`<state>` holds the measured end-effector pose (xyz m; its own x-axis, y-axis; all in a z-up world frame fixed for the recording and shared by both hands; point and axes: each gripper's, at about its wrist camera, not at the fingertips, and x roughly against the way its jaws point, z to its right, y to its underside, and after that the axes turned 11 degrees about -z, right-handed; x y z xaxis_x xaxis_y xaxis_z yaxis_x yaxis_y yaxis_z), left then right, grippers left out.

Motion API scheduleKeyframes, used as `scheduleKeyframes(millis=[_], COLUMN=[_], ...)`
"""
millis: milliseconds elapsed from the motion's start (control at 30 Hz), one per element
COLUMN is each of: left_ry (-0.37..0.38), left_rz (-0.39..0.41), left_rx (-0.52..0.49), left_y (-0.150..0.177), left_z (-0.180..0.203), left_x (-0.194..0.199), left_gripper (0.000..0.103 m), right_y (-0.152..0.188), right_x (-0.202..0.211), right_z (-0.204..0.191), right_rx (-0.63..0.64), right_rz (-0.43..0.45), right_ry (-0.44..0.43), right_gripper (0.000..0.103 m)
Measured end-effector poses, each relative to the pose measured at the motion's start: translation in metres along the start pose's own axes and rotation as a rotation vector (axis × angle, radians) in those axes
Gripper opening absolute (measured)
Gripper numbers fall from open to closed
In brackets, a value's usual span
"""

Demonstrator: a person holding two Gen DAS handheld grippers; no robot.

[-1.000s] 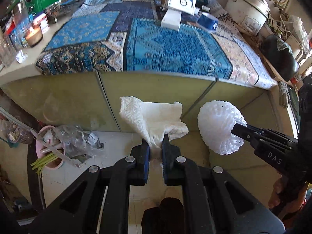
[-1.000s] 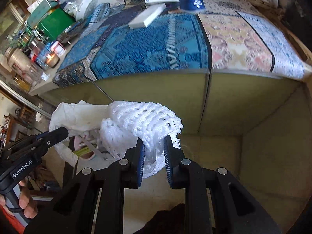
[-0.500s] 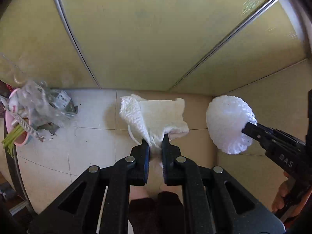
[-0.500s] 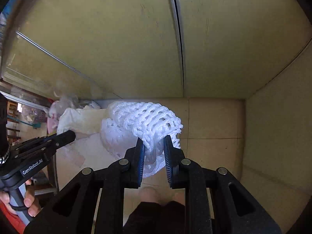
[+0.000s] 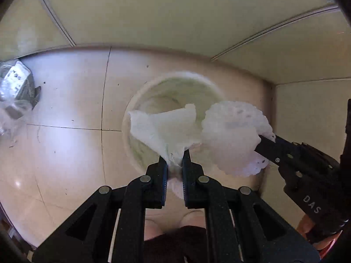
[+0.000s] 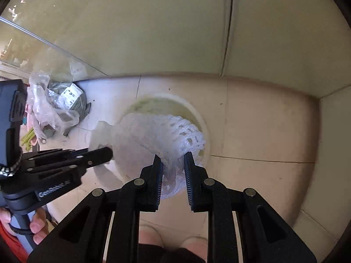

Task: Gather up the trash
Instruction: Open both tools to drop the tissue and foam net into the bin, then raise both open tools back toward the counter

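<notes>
My left gripper (image 5: 174, 156) is shut on a crumpled white paper towel (image 5: 163, 127) and holds it over a round white waste bin (image 5: 175, 83) on the floor. My right gripper (image 6: 173, 160) is shut on a white foam fruit net (image 6: 158, 135) and holds it over the same bin (image 6: 197, 114). In the left wrist view the foam net (image 5: 232, 138) hangs just right of the towel, held by the right gripper (image 5: 266, 139). In the right wrist view the left gripper (image 6: 109, 152) and the towel (image 6: 99, 134) sit left of the net.
A heap of clear and grey plastic bags (image 6: 59, 103) lies on the tiled floor to the left, also in the left wrist view (image 5: 16, 92). Pale green cabinet doors (image 5: 175, 11) rise behind the bin. A side panel (image 6: 335, 142) closes the corner on the right.
Both grippers have dropped from counter height and tilted down toward the floor. The bin has come into view beneath the towel and the net, which have drawn closer together.
</notes>
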<state>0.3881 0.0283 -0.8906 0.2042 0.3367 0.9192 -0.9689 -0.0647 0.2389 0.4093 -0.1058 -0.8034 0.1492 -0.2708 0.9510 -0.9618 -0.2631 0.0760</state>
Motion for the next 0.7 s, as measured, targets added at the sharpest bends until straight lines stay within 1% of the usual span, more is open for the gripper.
scheduleKeyframes(millis=[33, 133, 167, 233, 267, 300, 333, 367, 400, 433, 500, 600, 667, 700], left_ry=[-0.005, 0.013, 0.010, 0.020, 0.040, 0.058, 0.072, 0.074, 0.061, 0.041, 0.000, -0.015, -0.027, -0.040], left_rz=[-0.006, -0.028, -0.033, -0.029, -0.019, -0.011, -0.003, 0.010, 0.026, 0.035, 0.046, 0.063, 0.086, 0.098], left_rx=[0.000, 0.006, 0.013, 0.022, 0.030, 0.040, 0.044, 0.045, 0.044, 0.043, 0.045, 0.044, 0.041, 0.040], left_y=[-0.004, -0.013, -0.015, -0.016, -0.014, -0.013, -0.012, -0.010, -0.008, -0.007, -0.003, 0.006, 0.010, 0.014], left_z=[-0.003, -0.010, -0.013, -0.019, -0.023, -0.026, -0.029, -0.031, -0.031, -0.030, -0.023, -0.014, -0.018, -0.015], left_x=[-0.010, -0.034, -0.040, -0.048, -0.048, -0.047, -0.048, -0.046, -0.042, -0.038, -0.031, -0.005, 0.016, 0.029], left_gripper=[0.010, 0.010, 0.012, 0.018, 0.025, 0.035, 0.039, 0.044, 0.045, 0.045, 0.045, 0.045, 0.045, 0.045], right_y=[-0.002, -0.005, -0.005, -0.007, -0.008, -0.010, -0.010, -0.012, -0.014, -0.014, -0.014, -0.011, -0.008, -0.006], right_x=[-0.009, -0.030, -0.036, -0.046, -0.050, -0.055, -0.056, -0.057, -0.059, -0.057, -0.049, -0.024, -0.004, 0.008], right_z=[0.001, 0.009, 0.013, 0.017, 0.016, 0.017, 0.017, 0.017, 0.015, 0.016, 0.018, 0.020, 0.017, 0.015], right_rx=[0.003, 0.005, 0.008, 0.010, 0.008, 0.010, 0.015, 0.013, 0.010, 0.015, 0.024, 0.024, 0.023, 0.021], right_rz=[-0.004, -0.012, -0.021, -0.029, -0.032, -0.038, -0.046, -0.051, -0.054, -0.056, -0.050, -0.034, -0.021, -0.014], right_ry=[0.008, 0.006, 0.003, 0.004, 0.014, 0.018, 0.009, 0.009, 0.017, 0.021, 0.014, -0.013, -0.007, -0.006], right_gripper=[0.017, 0.018, 0.018, 0.025, 0.026, 0.027, 0.031, 0.033, 0.034, 0.036, 0.036, 0.037, 0.044, 0.045])
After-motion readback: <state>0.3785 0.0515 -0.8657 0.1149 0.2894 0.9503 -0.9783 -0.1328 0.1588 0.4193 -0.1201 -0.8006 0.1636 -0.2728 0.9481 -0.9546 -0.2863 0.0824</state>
